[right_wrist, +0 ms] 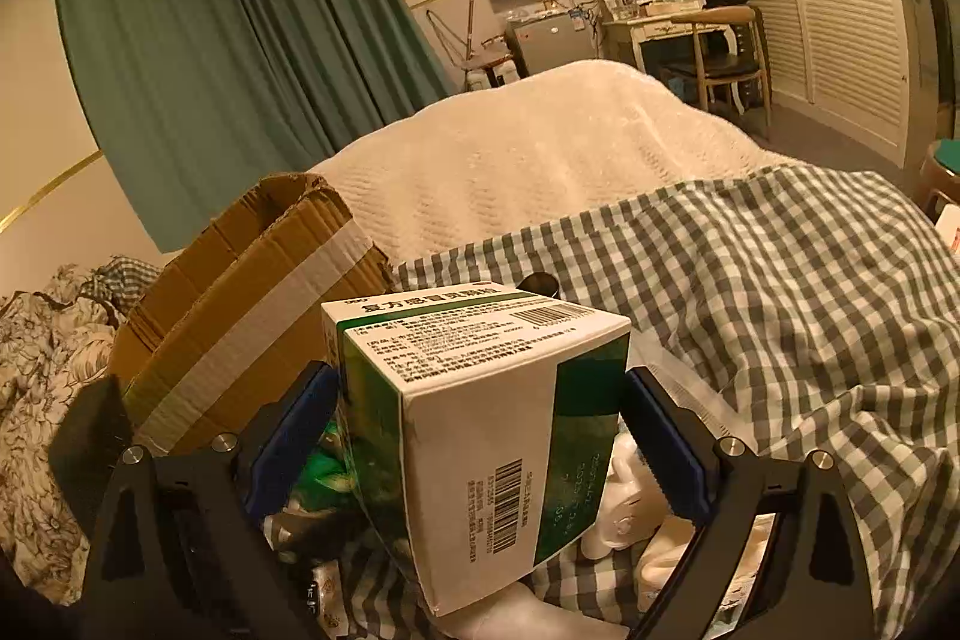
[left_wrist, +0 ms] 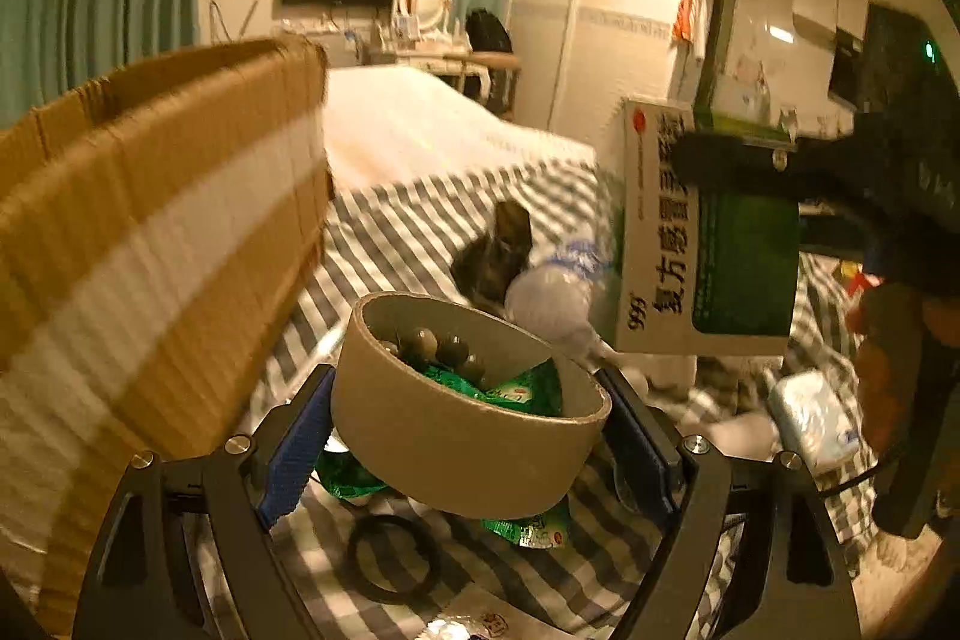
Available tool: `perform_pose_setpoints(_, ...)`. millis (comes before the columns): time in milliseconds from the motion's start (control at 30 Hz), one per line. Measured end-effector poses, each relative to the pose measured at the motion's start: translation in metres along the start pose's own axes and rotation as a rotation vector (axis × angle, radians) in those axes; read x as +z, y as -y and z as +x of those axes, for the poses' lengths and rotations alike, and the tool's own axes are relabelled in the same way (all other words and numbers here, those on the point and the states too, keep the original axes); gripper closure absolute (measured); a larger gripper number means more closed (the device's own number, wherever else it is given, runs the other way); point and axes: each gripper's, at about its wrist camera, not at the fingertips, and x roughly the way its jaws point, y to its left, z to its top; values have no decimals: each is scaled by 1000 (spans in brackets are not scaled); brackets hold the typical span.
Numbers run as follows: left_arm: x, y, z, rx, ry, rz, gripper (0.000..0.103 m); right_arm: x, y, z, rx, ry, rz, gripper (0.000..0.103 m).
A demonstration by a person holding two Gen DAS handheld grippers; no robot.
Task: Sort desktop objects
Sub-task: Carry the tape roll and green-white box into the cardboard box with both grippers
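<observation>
- The left gripper (left_wrist: 468, 418) is clamped across a tape roll (left_wrist: 462, 430), one blue pad (left_wrist: 297, 445) on each side of its cardboard wall. The roll hangs clear of the checked cloth (left_wrist: 420, 232), probably for carrying.
- Through the roll's open centre, dark round beads (left_wrist: 441, 346) and green sachets (left_wrist: 516, 391) show; whether they sit inside it or lie on the cloth beneath cannot be told.
- The right gripper (right_wrist: 480, 436) is clamped on a green and white medicine box (right_wrist: 480, 430), pads bearing on two opposite faces. The box is tilted, one corner toward the camera, and held off the cloth.
- In the left wrist view the same box is upright in the air, to the right of the roll and beyond it, well apart.
- An open cardboard box (left_wrist: 156, 244) stands at the left, its flap raised and a pale tape strip across its side. It lies just beside the left gripper, so it is the likely receptacle for both items.
- Unsorted on the cloth: a black ring (left_wrist: 393, 559) below the roll, a white tissue packet (left_wrist: 816, 421), a pale wrapped item (left_wrist: 555, 301) and a dark object (left_wrist: 498, 250) too blurred to name.
- Caution: the roll is gripped on a curved wall; it could slip if tilted.
</observation>
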Motion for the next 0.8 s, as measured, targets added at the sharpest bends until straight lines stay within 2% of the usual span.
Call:
perform_pose_setpoints(267,13,-6,-37,-4,155,-7,17,5,-8,-14,-41,63,-27,9)
perform_pose_setpoints(400,21,-10,-45,-24,169,-27,17,9,-14,-19,-23,79,-25,9)
perform_pose_setpoints(567,33,-11,-61,-8,188,-23,17,15,-33,-31,-5,103,-48,9)
perform_pose_setpoints(800,53,-23,-112,-2,270,-80,17,26,-58,-56,13,162,-56,9)
